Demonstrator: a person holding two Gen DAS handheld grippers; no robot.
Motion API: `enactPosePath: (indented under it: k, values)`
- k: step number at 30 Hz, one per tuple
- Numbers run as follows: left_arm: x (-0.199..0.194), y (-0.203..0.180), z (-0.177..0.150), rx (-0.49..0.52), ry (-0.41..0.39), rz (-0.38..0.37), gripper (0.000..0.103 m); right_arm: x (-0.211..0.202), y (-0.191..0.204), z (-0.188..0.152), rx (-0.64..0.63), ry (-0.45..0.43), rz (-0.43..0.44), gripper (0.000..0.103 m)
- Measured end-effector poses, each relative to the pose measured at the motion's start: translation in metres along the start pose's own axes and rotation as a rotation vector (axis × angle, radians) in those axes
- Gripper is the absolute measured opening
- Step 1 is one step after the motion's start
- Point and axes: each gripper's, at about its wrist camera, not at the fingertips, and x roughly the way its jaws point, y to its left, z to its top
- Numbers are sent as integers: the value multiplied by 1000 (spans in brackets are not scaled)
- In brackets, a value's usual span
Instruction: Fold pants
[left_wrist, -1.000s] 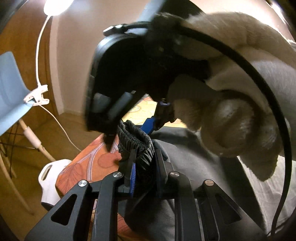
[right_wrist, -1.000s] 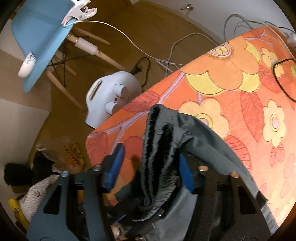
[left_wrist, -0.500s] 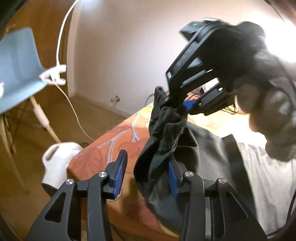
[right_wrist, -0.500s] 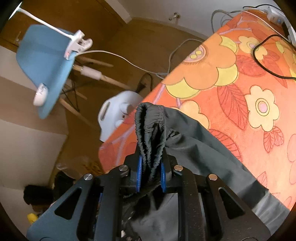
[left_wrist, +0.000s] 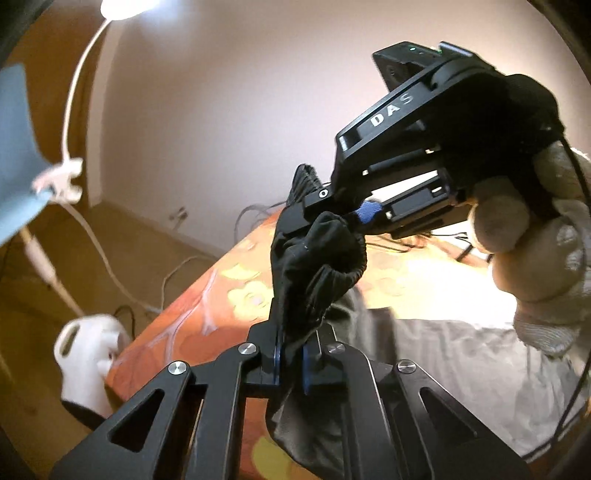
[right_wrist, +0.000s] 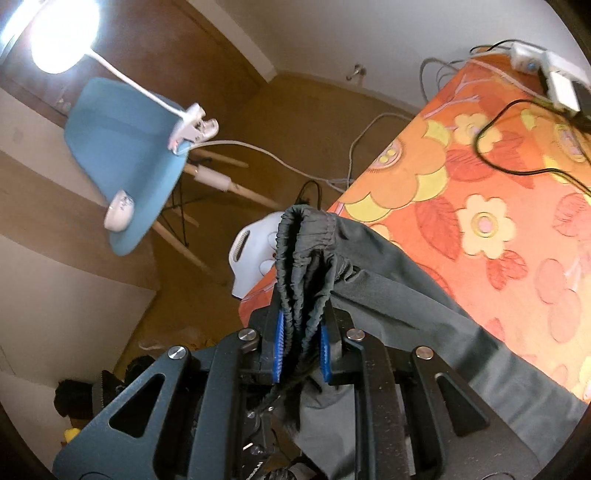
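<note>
Dark grey pants (right_wrist: 406, 295) with a gathered elastic waistband (right_wrist: 306, 236) hang lifted over the corner of an orange flowered cover (right_wrist: 480, 184). My right gripper (right_wrist: 300, 332) is shut on the bunched waistband, which stands up between its blue pads. In the left wrist view the pants (left_wrist: 314, 266) hang between both tools. There my left gripper (left_wrist: 291, 354) is shut on the fabric just below the waistband. The right gripper (left_wrist: 332, 214), held by a white-gloved hand (left_wrist: 524, 251), pinches the waistband above it. The trouser legs trail down onto the cover.
A blue chair (right_wrist: 122, 147) carries a clip lamp (right_wrist: 192, 129) at the left. A white appliance (right_wrist: 251, 254) stands on the wooden floor by the corner. Black cables (right_wrist: 509, 155) and a power strip (right_wrist: 546, 70) lie on the cover's far side. A pale grey cloth (left_wrist: 461, 350) lies at the right.
The right gripper closed on the waistband and rose with it. The left gripper let go, then shut again on the fabric below, and also rose.
</note>
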Motion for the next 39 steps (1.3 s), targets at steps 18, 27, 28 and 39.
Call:
enactPosePath:
  k: [18, 27, 28, 39]
  values:
    - [-62, -137, 28, 223, 5, -207, 5, -178, -41, -79, 86, -227, -58, 16]
    - [-63, -230, -2, 269, 55, -352, 5, -255, -121, -152, 217, -312, -125, 16]
    - [-62, -240, -7, 275, 65, -365, 5, -262, -132, -162, 234, -317, -132, 16]
    - [-38, -332, -62, 294, 165, -465, 5, -306, -222, -247, 347, -371, -155, 16]
